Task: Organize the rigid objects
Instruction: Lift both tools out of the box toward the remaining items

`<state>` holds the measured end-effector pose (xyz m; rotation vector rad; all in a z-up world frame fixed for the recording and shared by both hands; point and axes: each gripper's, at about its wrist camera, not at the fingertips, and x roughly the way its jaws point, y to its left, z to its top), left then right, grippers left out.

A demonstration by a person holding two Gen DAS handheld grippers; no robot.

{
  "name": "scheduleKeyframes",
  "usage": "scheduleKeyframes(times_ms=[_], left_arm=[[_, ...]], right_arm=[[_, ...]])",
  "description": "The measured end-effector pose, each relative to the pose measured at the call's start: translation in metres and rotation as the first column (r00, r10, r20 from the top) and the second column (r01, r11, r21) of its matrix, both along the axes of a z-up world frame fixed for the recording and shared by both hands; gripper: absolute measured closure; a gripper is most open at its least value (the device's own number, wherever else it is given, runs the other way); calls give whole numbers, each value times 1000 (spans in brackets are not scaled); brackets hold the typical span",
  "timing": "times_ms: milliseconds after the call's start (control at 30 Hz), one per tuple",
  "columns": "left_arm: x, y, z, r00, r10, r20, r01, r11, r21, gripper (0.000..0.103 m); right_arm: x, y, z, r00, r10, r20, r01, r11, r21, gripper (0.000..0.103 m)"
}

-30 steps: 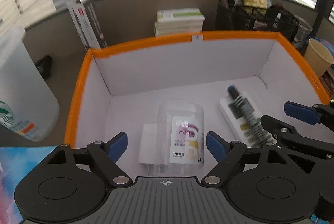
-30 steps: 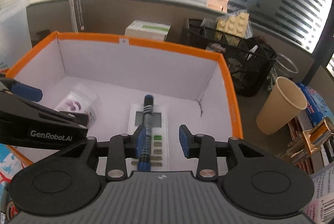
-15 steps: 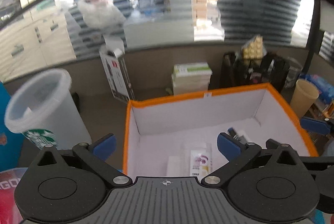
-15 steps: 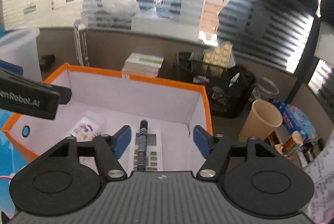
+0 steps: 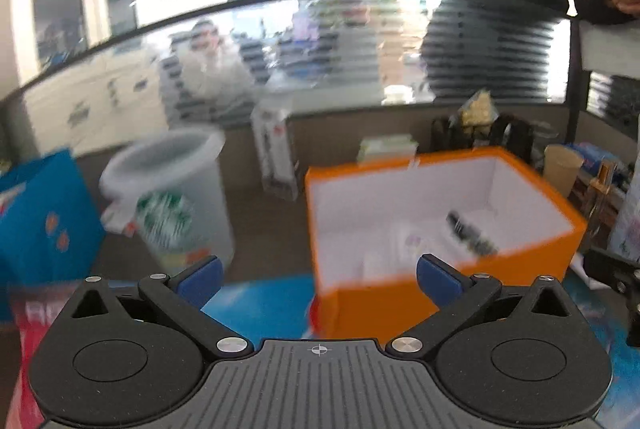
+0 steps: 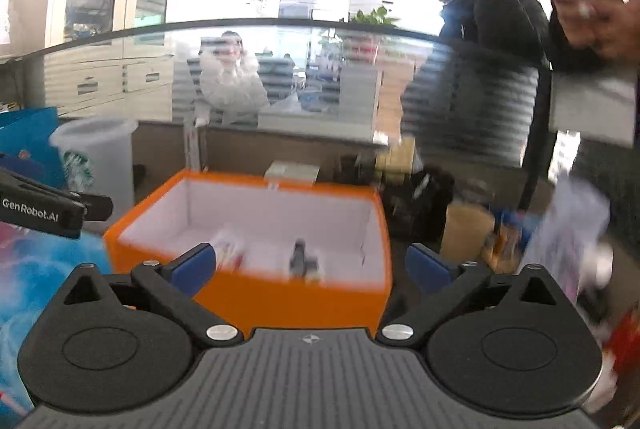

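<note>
An orange box (image 5: 384, 305) with a white inside stands on the desk; it also shows in the right wrist view (image 6: 280, 301). Inside lie a dark pen (image 5: 470, 235) on a white remote control and a clear bottle with a purple label (image 5: 408, 241); the pen (image 6: 300, 257) and the bottle (image 6: 230, 253) also show blurred in the right wrist view. My left gripper (image 5: 318, 275) is open and empty, pulled back above and left of the box. My right gripper (image 6: 310, 267) is open and empty, back in front of the box.
A clear plastic Starbucks cup (image 5: 176, 205) and a blue bag (image 5: 40, 213) stand left of the box. A paper cup (image 5: 562, 169), a black mesh basket (image 6: 416, 201) and a stack of boxes (image 5: 386, 147) are behind and right. People stand beyond the glass partition.
Both grippers have pulled back and up out of the box and tilted upward. The right gripper has let go of the pen, which lies on the remote. Both sets of jaws have opened wide.
</note>
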<state>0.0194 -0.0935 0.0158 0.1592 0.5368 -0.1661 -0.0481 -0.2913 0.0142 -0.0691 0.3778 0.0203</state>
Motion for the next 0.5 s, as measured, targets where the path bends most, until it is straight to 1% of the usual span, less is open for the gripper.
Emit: scheduleKeyframes(times_ms=[100, 200, 300, 367, 433, 500], left_arm=[[-12, 9, -20, 999, 37, -13, -37, 999, 12, 0], [-18, 11, -33, 998, 67, -16, -66, 997, 35, 0], [-20, 13, -47, 997, 59, -56, -58, 998, 31, 0], [-21, 12, -58, 994, 73, -76, -70, 997, 40, 0], [-29, 14, -69, 994, 56, -91, -52, 998, 44, 0], [-38, 11, -80, 995, 28, -99, -22, 998, 58, 0]], right_arm=[[-9, 8, -27, 999, -17, -41, 17, 1000, -9, 0], [-12, 17, -47, 995, -26, -92, 24, 1000, -20, 0], [-12, 25, -65, 988, -57, -142, 51, 998, -44, 0], [-14, 30, -75, 984, -63, -164, 54, 997, -57, 0], [-16, 30, -81, 983, -75, -166, 66, 996, -59, 0], [-20, 30, -86, 984, -79, -162, 76, 997, -29, 0]])
